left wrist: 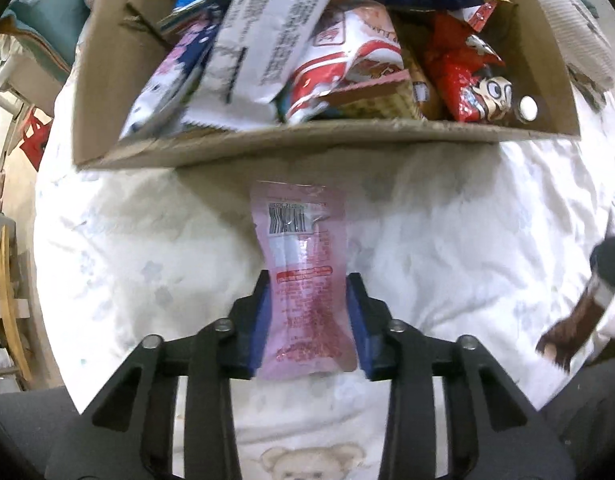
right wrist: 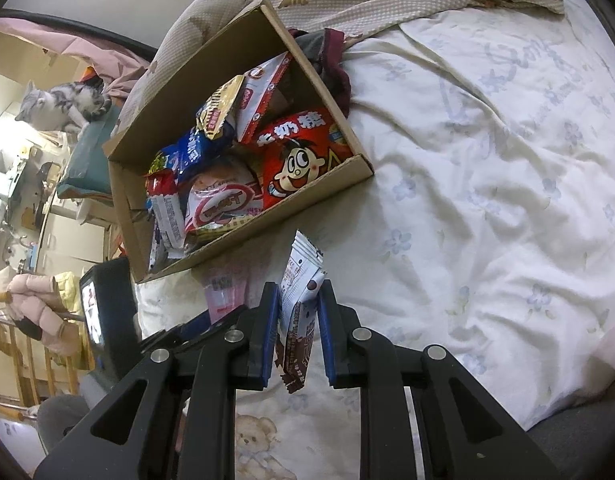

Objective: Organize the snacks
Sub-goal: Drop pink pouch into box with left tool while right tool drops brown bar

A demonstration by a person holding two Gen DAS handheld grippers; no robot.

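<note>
2 hand-held grippers (left wrist: 307, 292) (right wrist: 297, 296), each gripping a snack packet (left wrist: 303, 264) (right wrist: 301, 304)

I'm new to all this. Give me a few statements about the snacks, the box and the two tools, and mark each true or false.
1. The left tool grips a pink packet. True.
2. The right tool is empty. False: it grips a brown and white packet.
3. The cardboard box holds many snacks. True.
4. The box sits on a wooden floor. False: it rests on a white bedsheet.
5. A cat lies in the background. True.
</note>
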